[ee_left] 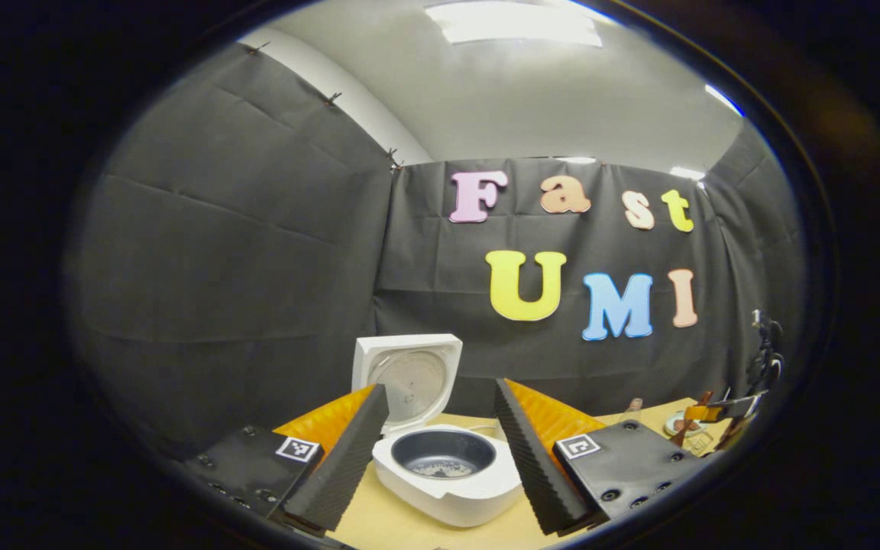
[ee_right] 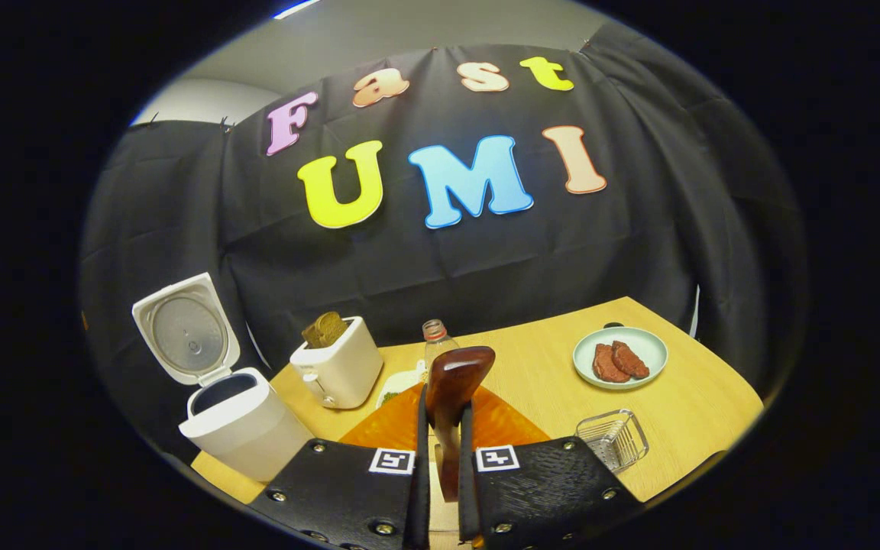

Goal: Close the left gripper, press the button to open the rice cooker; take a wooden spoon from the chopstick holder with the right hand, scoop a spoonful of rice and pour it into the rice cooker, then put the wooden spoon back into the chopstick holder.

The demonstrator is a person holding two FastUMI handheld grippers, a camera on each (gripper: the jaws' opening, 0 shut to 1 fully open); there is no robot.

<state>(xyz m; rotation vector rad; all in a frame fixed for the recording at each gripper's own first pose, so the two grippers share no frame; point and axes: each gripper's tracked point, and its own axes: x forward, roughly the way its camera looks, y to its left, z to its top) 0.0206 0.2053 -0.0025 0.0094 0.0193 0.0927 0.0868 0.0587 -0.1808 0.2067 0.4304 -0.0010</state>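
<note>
Left gripper [ee_left: 440,451]: jaws spread wide, holding nothing, framing the rice cooker [ee_left: 448,466].
Rice cooker: lid up, on the table [ee_left: 394,527]; left gripper view looks into its dark pot.
Right gripper [ee_right: 444,466]: clamped on the wooden spoon [ee_right: 451,386], bowl upward.
Right gripper view: rice cooker at 9 o'clock, toaster [ee_right: 337,370] beside it, plate [ee_right: 620,357] at 2 o'clock, wire basket [ee_right: 614,439] near the fingers.
</note>
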